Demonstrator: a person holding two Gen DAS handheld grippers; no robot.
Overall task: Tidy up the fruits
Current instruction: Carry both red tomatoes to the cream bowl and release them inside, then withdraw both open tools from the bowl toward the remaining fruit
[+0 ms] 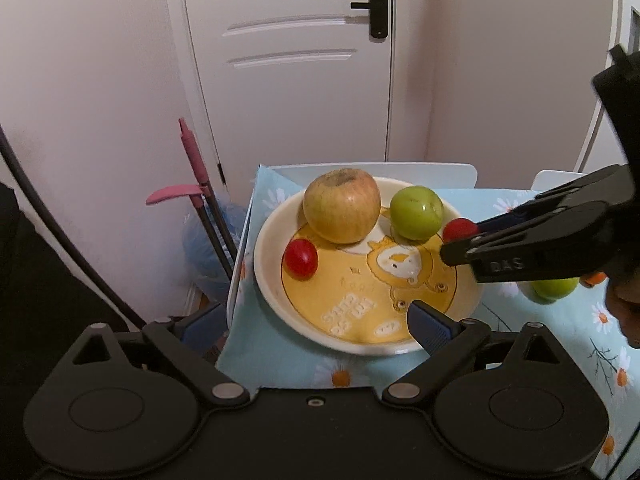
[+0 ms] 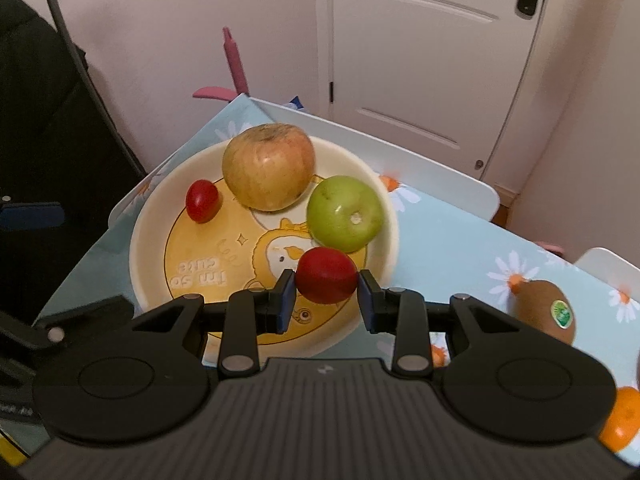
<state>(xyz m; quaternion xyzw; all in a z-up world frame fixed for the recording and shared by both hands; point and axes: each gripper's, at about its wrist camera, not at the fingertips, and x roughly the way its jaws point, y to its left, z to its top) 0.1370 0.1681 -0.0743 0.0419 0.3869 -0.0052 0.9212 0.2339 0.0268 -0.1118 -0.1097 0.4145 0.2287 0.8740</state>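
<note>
A cream and yellow cartoon plate [image 1: 272, 280] [image 2: 152, 248] holds a large yellow-red apple [image 1: 342, 206] [image 2: 269, 166], a green apple [image 1: 416, 212] [image 2: 346, 213] and a small red tomato [image 1: 301, 259] [image 2: 203, 201]. My right gripper [image 2: 326, 292] is shut on a second red tomato [image 2: 326, 275] [image 1: 460, 230] just above the plate's right side, by the green apple. My left gripper [image 1: 316, 320] is open and empty at the plate's near rim.
The table has a blue daisy cloth [image 2: 460, 248]. A kiwi [image 2: 546, 312] and an orange [image 2: 622, 420] lie right of the plate, with another green fruit [image 1: 554, 290]. A white door [image 1: 288, 60] and a pink-handled mop [image 1: 192, 152] stand behind.
</note>
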